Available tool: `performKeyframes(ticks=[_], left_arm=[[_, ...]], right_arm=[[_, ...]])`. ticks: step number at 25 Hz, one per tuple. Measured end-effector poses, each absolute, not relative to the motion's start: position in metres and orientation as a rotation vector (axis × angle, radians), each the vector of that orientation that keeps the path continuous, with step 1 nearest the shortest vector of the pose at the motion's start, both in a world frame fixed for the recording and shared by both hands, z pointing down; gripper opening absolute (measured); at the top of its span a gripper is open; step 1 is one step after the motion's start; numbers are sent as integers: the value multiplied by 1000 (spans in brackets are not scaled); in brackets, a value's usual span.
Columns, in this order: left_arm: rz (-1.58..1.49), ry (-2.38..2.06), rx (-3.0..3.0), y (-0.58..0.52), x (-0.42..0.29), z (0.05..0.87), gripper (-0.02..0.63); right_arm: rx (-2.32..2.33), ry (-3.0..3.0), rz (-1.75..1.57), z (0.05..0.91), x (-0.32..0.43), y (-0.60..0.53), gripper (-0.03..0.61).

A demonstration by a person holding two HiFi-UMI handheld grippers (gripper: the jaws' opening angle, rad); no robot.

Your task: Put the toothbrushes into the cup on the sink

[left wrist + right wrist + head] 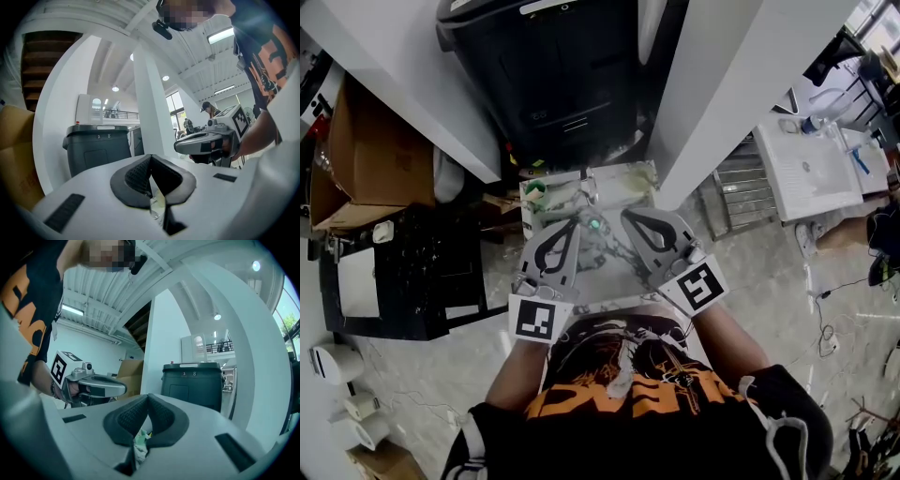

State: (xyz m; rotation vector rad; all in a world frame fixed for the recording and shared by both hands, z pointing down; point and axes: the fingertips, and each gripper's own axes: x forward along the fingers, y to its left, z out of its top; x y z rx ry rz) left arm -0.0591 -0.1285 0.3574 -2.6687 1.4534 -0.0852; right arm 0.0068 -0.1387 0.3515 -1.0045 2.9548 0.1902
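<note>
Toothbrushes and cup: cannot be told apart. A small green object (536, 187) sits at the left corner of the sink, and a small teal object (595, 225) lies near its front edge. Both are too small to identify.
Sink: a small white sink basin (630, 172) at the centre of the head view, just above the two grippers' tips.
Left gripper (573, 223): its black ribbed fingers (136, 176) meet at the tips and clamp nothing. Only a pale blur shows through the loop below the tips.
Right gripper (627, 215): its fingers (129, 416) are also together at the tips, with nothing between them. A green and white scrap of the sink area shows through the loop.
Pose: both grippers are held close side by side at lower centre of the head view. They point up the frame toward the sink with their tips angled toward each other, and the black-and-white marker cubes (534, 319) sit nearest the person's black and orange shirt (628, 375).
Surroundings: a large black plastic bin (553, 75) at upper centre beyond the sink, a white square pillar (722, 84) to the upper right, and an open brown cardboard box (370, 155) at the left edge.
</note>
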Motion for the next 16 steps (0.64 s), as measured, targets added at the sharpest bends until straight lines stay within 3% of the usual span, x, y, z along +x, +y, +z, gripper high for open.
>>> performKeyframes(ticks=[16], left_arm=[[-102,1475,-2657,-128,-53,358,23]], right_arm=[[-973,2977,216,355,9,-140,14]])
